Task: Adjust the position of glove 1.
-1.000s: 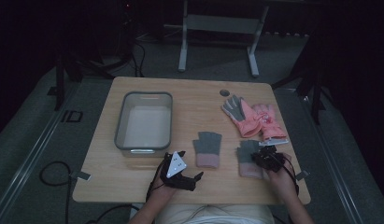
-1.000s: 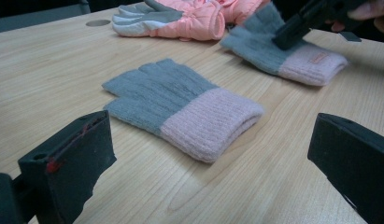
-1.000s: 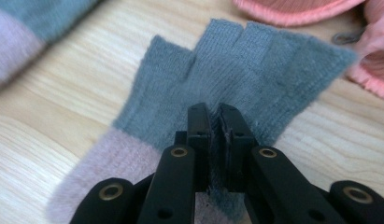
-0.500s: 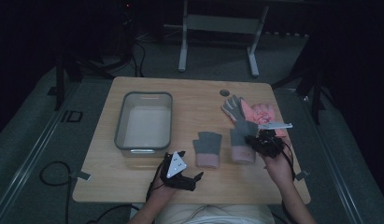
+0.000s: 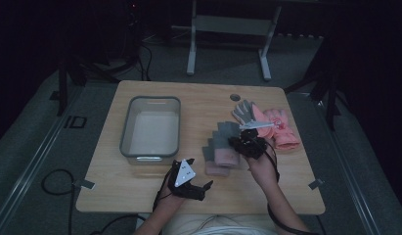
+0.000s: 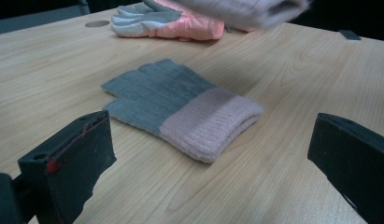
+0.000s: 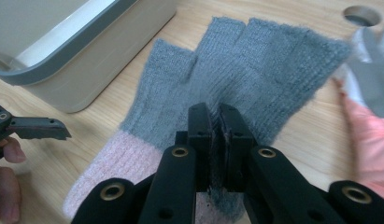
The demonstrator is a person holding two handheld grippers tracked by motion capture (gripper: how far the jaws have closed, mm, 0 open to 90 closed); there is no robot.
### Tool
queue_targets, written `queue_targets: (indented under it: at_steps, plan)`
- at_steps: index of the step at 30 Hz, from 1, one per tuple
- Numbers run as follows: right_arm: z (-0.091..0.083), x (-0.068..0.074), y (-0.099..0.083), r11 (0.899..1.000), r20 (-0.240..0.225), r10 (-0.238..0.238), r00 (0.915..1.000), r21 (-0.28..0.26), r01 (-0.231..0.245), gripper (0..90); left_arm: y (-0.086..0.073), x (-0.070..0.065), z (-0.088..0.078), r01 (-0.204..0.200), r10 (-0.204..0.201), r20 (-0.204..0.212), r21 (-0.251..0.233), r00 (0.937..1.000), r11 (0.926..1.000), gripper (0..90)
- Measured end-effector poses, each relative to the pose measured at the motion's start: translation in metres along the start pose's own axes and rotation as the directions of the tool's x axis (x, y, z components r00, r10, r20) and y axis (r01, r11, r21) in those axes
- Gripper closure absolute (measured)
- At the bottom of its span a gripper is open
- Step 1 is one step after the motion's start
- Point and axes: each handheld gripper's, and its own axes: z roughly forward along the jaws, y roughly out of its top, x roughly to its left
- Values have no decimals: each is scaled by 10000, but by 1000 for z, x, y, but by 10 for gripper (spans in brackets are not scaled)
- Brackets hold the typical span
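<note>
A grey knit glove with a pink cuff (image 6: 180,107) lies flat on the wooden table (image 5: 140,186), seen also from above (image 5: 211,169). My right gripper (image 7: 220,116) is shut on the grey fabric of a matching glove (image 7: 255,60). It holds this glove in the air just above and right of the lying one (image 5: 227,131). In the left gripper view the held glove is a blurred shape at the top (image 6: 241,9). My left gripper (image 5: 191,185) rests near the table's front edge, open, jaws pointing at the lying glove with nothing between them.
A grey empty bin (image 5: 150,128) stands left of the gloves, close to the held glove (image 7: 77,56). A pink and grey pair of padded gloves (image 5: 272,125) lies at the right. A round hole (image 5: 235,97) is in the tabletop behind them.
My right gripper has lifted its glove off the table and carried it up and to the left, until it overlaps the lying glove. The left gripper has stayed put.
</note>
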Motion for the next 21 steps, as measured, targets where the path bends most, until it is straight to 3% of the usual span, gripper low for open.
queue_targets:
  at_steps: [5, 10, 21]
  plan:
    - [16, 8, -3, 9996, -280, 243, 9993, 155, -238, 847, 0, 0, 0, 33, -33, 53, -43, 10000, 10000, 0]
    - [31, 14, -8, 9986, -321, 152, 9994, 517, -135, 847, 0, 1, 0, 61, -60, 96, -84, 9999, 9999, 0]
    - [56, 7, -26, 9909, -398, 376, 9985, 1310, -321, 845, 0, 0, 0, 95, -94, 83, -88, 9999, 9999, 0]
